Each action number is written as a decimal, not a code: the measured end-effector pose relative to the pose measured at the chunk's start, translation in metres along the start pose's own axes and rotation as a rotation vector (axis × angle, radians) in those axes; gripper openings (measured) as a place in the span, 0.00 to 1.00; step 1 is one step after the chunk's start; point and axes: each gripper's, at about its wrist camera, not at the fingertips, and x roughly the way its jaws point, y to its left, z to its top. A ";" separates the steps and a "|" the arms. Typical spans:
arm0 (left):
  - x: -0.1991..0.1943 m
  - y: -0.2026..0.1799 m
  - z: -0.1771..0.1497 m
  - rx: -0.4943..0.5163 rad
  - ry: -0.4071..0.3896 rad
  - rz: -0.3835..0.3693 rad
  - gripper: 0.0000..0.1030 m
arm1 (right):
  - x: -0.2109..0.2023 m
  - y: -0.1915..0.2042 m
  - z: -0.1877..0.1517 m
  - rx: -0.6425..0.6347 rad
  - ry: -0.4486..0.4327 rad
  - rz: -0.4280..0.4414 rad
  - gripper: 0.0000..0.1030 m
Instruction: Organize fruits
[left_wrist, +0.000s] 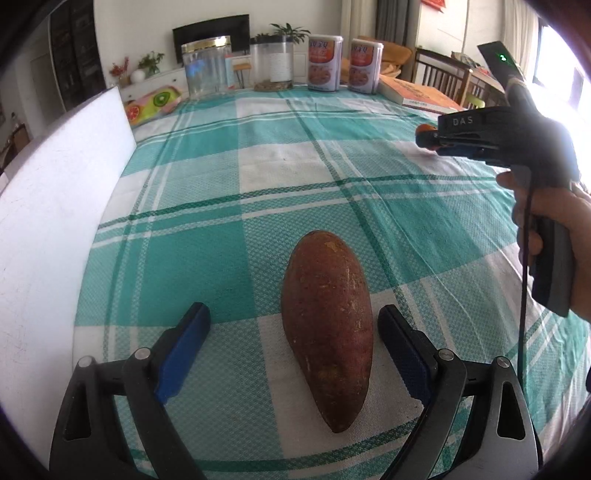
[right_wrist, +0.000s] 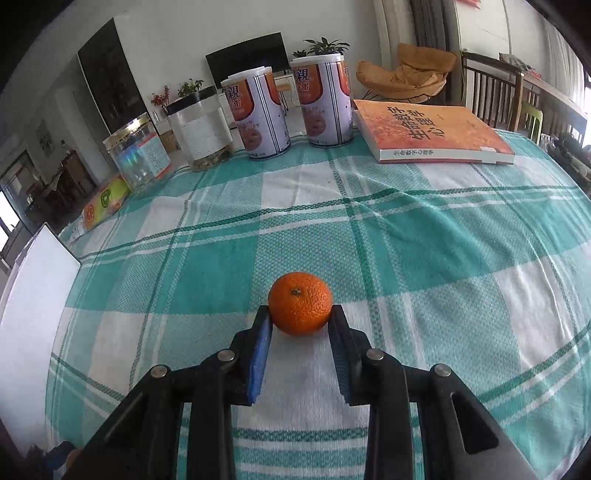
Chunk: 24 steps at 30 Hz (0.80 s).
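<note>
**A:** Left wrist view first. Your left gripper (left_wrist: 293, 341) has its jaws spread wide, and the sweet potato (left_wrist: 328, 326) lies lengthwise between them on the checked cloth (left_wrist: 207, 206), touching neither pad. It sits closer to the right pad, so when you squeeze, that pad probably hits first and shoves it sideways, or it rolls. It also tapers toward you, so a pinch low on the taper could squirt it out. The gripper is low and level, pointing along the worktop. Off to the right you can see your right hand (left_wrist: 554, 236) holding the other tool out flat.

**B:** And the right wrist view?

**A:** Your right gripper (right_wrist: 300, 317) has the jaws closed in on the orange (right_wrist: 300, 308), tips against both sides of it. The fruit looks like it's resting on the cloth, though I can't tell for sure. The catch is you've only got it by the very tips, so lifting fast could let it pop forward and roll toward the book (right_wrist: 432, 131) or the cans (right_wrist: 291, 107). Pose is low and nearly flat, aimed at the back of the worktop.
</note>
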 end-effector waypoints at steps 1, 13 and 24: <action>0.000 0.000 0.000 0.001 0.000 0.000 0.91 | -0.013 -0.001 -0.011 0.017 -0.004 0.015 0.30; -0.020 0.018 0.011 -0.090 0.031 -0.171 0.41 | -0.145 0.025 -0.133 0.066 -0.008 0.081 0.30; -0.230 0.127 -0.017 -0.290 -0.124 -0.522 0.41 | -0.202 0.170 -0.132 -0.071 0.042 0.345 0.31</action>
